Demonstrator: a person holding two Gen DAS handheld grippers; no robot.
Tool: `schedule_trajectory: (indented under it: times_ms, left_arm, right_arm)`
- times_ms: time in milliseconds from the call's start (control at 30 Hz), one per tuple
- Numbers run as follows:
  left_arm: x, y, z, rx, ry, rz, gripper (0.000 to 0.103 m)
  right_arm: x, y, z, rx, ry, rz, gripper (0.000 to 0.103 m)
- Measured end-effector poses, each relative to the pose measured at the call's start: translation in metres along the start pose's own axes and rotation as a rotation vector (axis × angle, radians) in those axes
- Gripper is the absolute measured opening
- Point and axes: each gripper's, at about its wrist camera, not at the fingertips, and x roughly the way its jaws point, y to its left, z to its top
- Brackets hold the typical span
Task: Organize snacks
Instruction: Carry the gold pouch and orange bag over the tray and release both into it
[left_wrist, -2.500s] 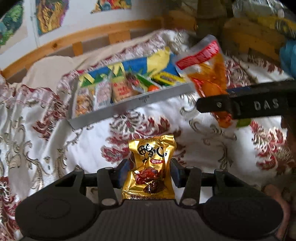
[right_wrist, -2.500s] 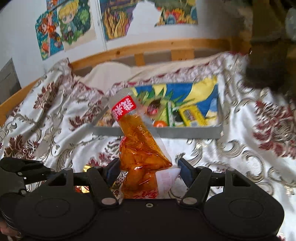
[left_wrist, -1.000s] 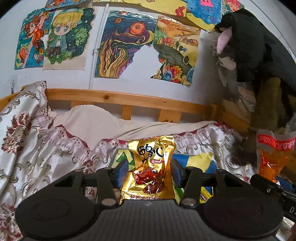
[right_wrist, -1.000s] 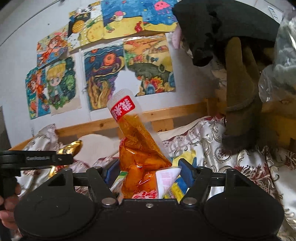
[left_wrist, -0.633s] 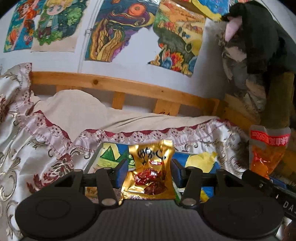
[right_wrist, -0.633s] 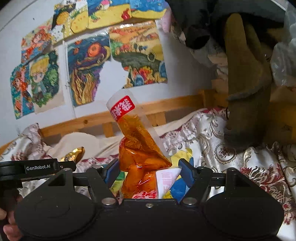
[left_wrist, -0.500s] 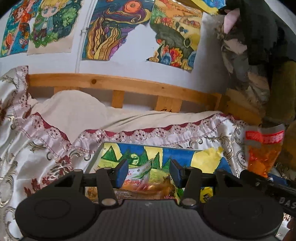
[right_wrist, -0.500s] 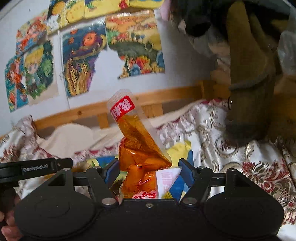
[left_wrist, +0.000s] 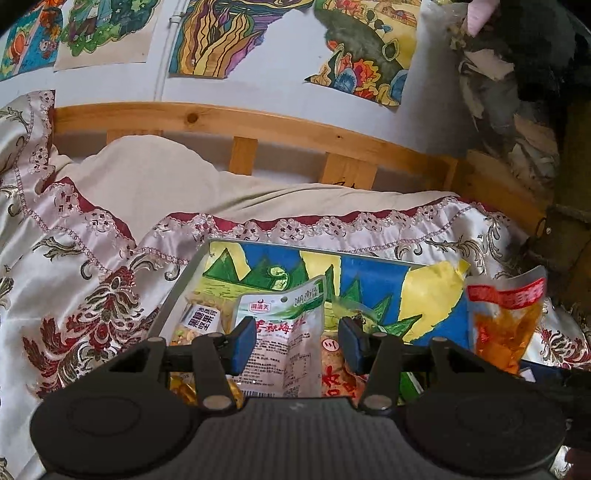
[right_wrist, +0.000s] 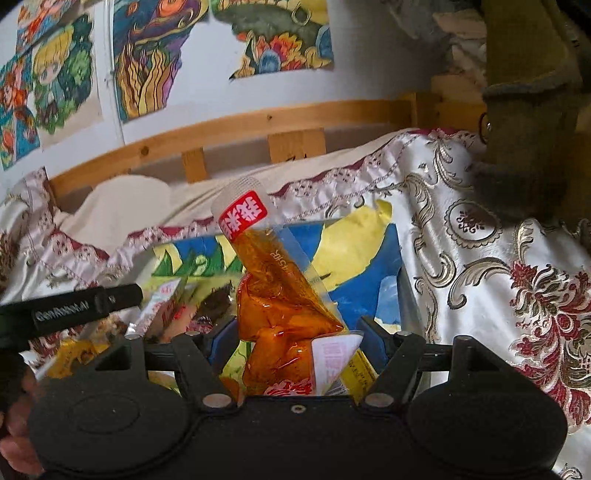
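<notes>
A tray (left_wrist: 186, 275) is lying on the bed (left_wrist: 92, 258), with snack packets (left_wrist: 280, 332) lying inside it. Behind it a wooden rail (left_wrist: 258, 122) is running along the wall, posters (left_wrist: 214, 37) hanging above. Clothes (left_wrist: 535, 74) are hanging at the right.

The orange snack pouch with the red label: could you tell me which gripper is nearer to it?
Right. The right gripper has the orange snack pouch between its fingers; the left gripper sits beside it, over the tray.

The left gripper (left_wrist: 297, 345) has let go of its gold packet, which is gone from its jaws. Both grippers have dropped closer over the tray (left_wrist: 184, 282).
</notes>
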Motion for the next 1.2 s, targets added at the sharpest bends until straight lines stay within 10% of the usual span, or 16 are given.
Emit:
schedule_trajectory:
  times_ms: [1200]
  left_arm:
    - [-0.038, -0.008, 0.012, 0.002, -0.069, 0.062, 0.102]
  right_arm:
    - [-0.027, -0.006, 0.017, 0.032, -0.127, -0.046, 0.102]
